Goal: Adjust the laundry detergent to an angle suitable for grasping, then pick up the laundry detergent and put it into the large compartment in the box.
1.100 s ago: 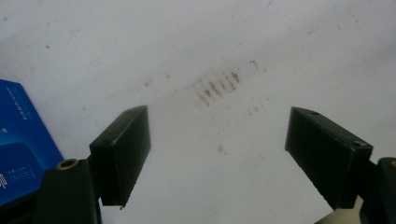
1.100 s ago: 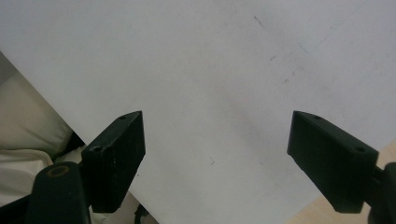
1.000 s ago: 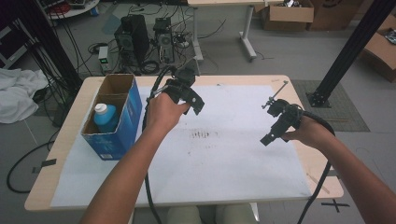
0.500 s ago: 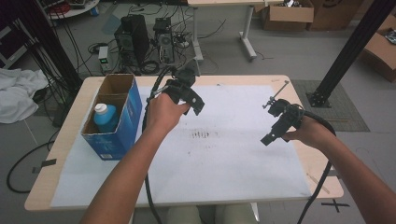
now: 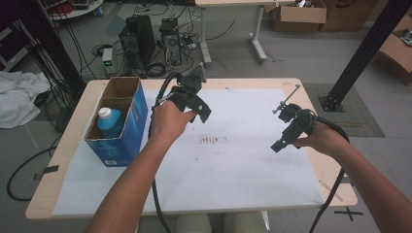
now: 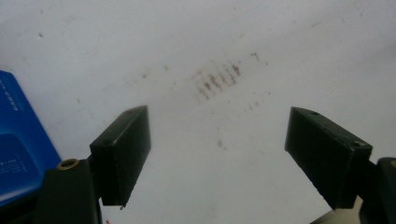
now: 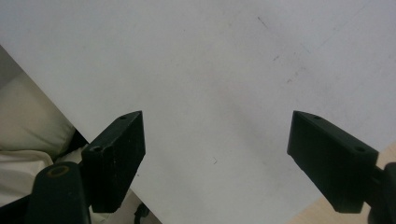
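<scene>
Blue-capped bottle [image 5: 110,121] is the nearest thing to my grippers: it stands upright in the near compartment of the blue cardboard box [image 5: 127,127], at about nine o'clock on the table [image 5: 58,165], well apart from both hands. From the high view, my left gripper [image 5: 201,108] hangs above the white paper sheet [image 5: 233,170] just right of the box, and my right gripper [image 5: 282,141] sits near three o'clock, jaws pointing down toward the sheet. I judge the main risk to be the box itself: it is light, open-topped cardboard, and a jaw catching its rim on the way in could tip or slide it, bottle and all. The trailing cables could also snag the box corner.

Left gripper view: the two black, blocky, matte pads [image 6: 122,154] stand wide apart with nothing between them. Below lies smooth paper with a patch of short brown smudges [image 6: 217,80] at about twelve o'clock, and a glossy blue box wall [image 6: 18,149] at nine. The bottle looks like smooth rounded plastic, so a shallow pinch might slip.

Right gripper view: the jaws are likewise spread and empty over clean paper, whose edge runs past pale fabric [image 7: 28,126] at eight o'clock and the wooden tabletop at four.
</scene>
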A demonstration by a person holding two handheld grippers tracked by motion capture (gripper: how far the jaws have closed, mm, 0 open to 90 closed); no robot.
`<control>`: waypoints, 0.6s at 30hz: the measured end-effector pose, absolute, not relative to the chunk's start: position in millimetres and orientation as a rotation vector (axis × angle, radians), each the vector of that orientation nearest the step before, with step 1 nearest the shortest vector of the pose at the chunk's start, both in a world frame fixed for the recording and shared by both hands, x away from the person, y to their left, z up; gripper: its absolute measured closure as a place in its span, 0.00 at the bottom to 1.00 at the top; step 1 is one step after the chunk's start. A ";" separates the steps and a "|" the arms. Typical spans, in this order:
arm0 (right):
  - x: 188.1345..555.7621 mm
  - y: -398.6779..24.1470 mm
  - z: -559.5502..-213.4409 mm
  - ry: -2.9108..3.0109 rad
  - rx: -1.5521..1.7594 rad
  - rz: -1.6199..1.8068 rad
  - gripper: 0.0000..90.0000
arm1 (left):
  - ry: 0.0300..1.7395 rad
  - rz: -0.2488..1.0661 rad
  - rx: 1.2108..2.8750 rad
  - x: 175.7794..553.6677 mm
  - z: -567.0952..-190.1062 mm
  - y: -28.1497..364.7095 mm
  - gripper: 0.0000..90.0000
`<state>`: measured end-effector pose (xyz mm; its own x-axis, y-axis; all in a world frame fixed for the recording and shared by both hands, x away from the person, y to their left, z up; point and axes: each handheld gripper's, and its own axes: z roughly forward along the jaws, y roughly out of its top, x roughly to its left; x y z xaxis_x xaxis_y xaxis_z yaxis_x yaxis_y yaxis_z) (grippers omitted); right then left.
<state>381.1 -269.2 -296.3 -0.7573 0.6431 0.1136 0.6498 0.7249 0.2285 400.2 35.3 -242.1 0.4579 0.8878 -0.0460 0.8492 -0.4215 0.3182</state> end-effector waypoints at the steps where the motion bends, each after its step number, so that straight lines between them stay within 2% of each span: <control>1: 380.7 -269.0 -296.2 -2.890 -1.086 -0.395 0.21 | 1.487 0.185 2.413 399.9 -242.2 35.4 0.26; 18: 380.9 -264.9 -294.7 -2.894 -1.084 -0.395 0.21 | 1.487 0.187 2.413 396.5 -241.6 37.6 0.26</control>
<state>380.9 -264.9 -294.7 -0.7578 0.6428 0.1123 0.6494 0.7260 0.2264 396.5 37.6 -241.6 0.4558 0.8889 -0.0456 0.8498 -0.4194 0.3193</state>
